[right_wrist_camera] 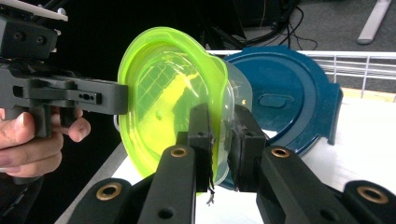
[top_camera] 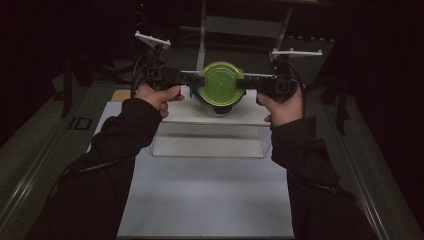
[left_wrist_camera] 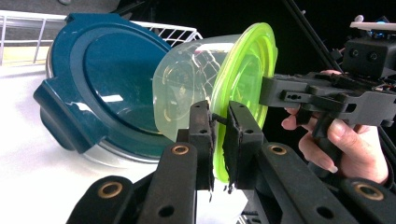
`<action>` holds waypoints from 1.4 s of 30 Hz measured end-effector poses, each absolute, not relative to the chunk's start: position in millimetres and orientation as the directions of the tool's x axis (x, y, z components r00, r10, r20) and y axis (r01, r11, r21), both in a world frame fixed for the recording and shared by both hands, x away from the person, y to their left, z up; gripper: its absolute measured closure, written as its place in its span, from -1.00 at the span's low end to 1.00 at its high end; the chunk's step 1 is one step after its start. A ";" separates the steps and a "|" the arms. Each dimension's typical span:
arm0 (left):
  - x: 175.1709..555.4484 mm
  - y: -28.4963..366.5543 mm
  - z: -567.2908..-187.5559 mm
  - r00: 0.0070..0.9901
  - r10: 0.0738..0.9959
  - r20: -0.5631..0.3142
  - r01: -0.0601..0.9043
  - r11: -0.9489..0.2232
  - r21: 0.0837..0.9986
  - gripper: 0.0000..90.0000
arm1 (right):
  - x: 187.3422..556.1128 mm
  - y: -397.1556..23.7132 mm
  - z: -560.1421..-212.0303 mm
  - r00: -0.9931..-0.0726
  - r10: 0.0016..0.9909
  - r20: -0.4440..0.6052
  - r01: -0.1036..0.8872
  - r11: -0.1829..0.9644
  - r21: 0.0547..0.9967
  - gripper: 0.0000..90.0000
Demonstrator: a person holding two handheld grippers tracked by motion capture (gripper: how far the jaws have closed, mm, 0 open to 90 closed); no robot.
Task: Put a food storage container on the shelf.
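Note:
A clear round tub (left_wrist_camera: 184,88) with a lime-green lid (top_camera: 221,82) hangs between my two grippers above a white raised platform (top_camera: 175,116). My left gripper (top_camera: 199,80) comes in from the left, and in its own view its jaws (left_wrist_camera: 219,112) are shut on the lid's rim (left_wrist_camera: 243,70). From the right comes my right gripper (top_camera: 242,83). Its jaws (right_wrist_camera: 220,114) pinch the opposite side of the green lid (right_wrist_camera: 163,88). Each hand grips a gripper's handle.
A larger container with a dark blue lid (left_wrist_camera: 107,84) lies on the white surface just beyond the tub; the same blue lid (right_wrist_camera: 289,93) appears behind the right jaws. A white wire rack (left_wrist_camera: 180,31) stands farther back. A clear box (top_camera: 210,142) supports the platform.

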State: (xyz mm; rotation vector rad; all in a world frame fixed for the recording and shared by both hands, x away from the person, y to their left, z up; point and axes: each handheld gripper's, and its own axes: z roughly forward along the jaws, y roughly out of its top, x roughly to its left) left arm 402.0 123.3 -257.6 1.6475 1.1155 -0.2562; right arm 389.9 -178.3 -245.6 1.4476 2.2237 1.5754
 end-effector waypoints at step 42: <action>434.4 107.7 -268.5 0.477 0.622 -0.621 0.740 0.097 0.665 -0.01 | 434.7 -170.7 -247.8 -0.494 0.726 0.479 0.691 -0.008 0.723 0.06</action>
